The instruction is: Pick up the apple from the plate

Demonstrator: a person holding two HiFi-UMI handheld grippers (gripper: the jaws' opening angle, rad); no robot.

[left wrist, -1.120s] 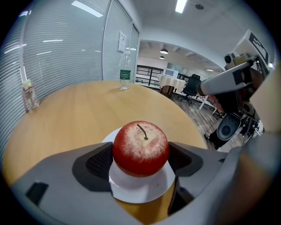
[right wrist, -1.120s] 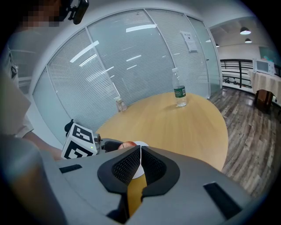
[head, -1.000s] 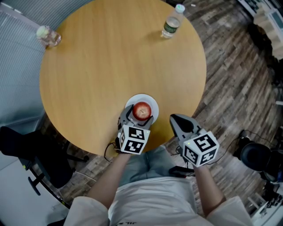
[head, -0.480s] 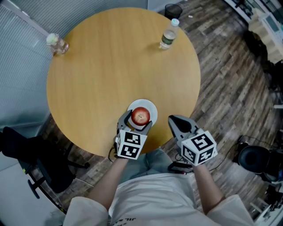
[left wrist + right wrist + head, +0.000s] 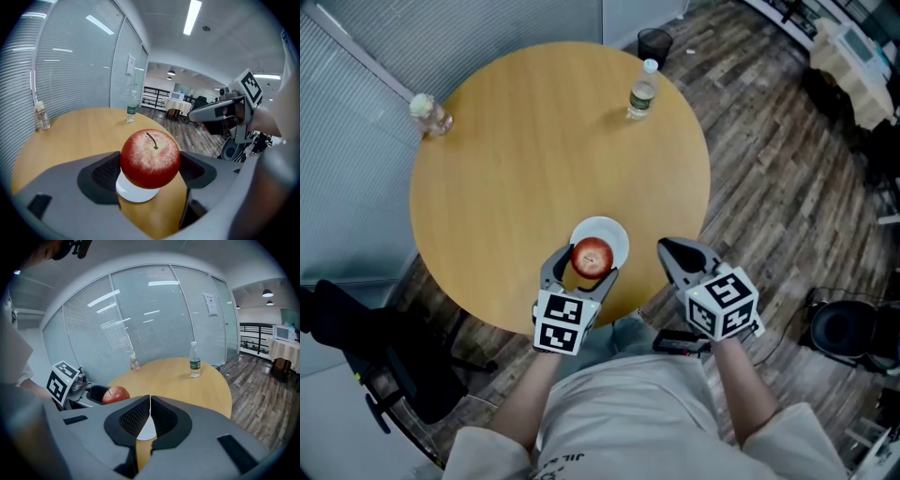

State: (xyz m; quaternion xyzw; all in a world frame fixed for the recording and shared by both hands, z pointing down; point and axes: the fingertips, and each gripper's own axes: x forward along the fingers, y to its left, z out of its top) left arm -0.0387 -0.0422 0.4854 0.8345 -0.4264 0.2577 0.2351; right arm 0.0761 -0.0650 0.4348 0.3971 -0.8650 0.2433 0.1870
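A red apple (image 5: 592, 256) sits between the jaws of my left gripper (image 5: 583, 263), which is shut on it. In the left gripper view the apple (image 5: 150, 158) hangs a little above the white plate (image 5: 136, 193). In the head view the plate (image 5: 607, 232) lies near the front edge of the round wooden table (image 5: 534, 159). My right gripper (image 5: 668, 247) is shut and empty, hovering off the table's edge to the right of the plate. The right gripper view shows its own jaws (image 5: 150, 416) closed, with the apple (image 5: 115, 394) to their left.
A water bottle (image 5: 642, 92) stands at the far right of the table and a small glass jar (image 5: 431, 117) at the far left. A black bin (image 5: 654, 42) sits on the wooden floor beyond. A dark chair (image 5: 366, 347) is at the lower left.
The left gripper has risen and drawn back toward the person with the apple, which now overlaps the plate's near rim instead of its middle. The right gripper has barely moved.
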